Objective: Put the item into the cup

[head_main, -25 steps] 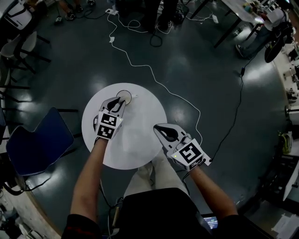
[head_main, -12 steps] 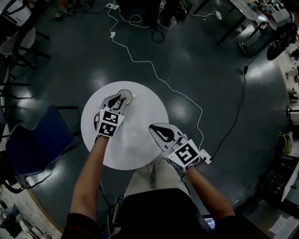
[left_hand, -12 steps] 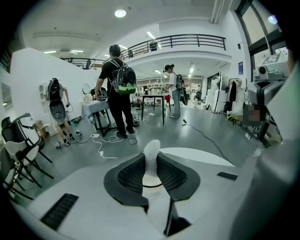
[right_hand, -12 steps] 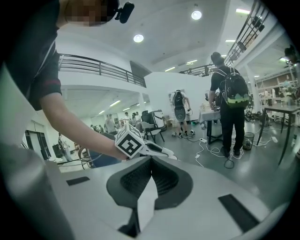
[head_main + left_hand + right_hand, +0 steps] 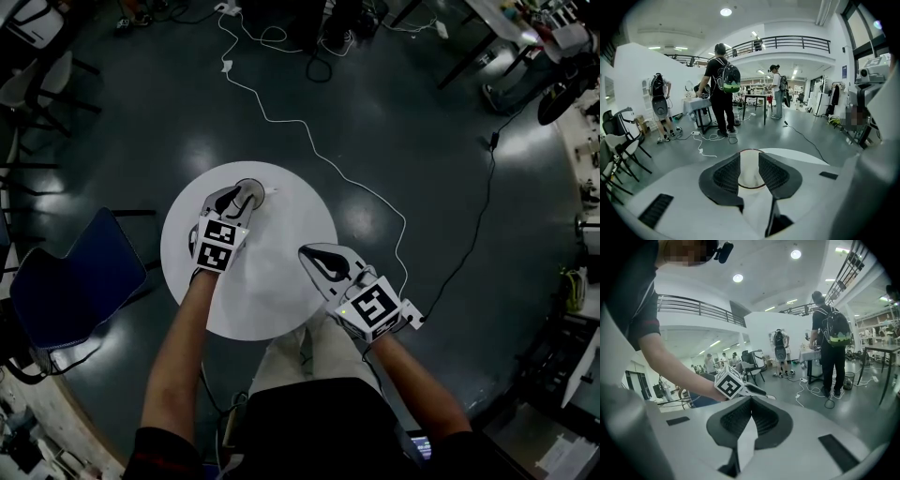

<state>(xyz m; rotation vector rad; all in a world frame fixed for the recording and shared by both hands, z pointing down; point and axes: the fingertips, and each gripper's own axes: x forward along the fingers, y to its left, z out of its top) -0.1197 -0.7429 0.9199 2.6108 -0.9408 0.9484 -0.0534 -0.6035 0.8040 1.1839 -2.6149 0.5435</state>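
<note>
Left gripper [image 5: 240, 196] jaws just opened (pads spread) — cup [image 5: 749, 173] between them | right gripper [image 5: 313, 258] pressed together

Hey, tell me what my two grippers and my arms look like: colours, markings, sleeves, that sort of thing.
The left gripper and right gripper both have white shells with dark, ribbed pads. Each carries a white cube printed with black square markers. The sleeves are short and dark with a reddish hem, and the forearms are bare.
</note>
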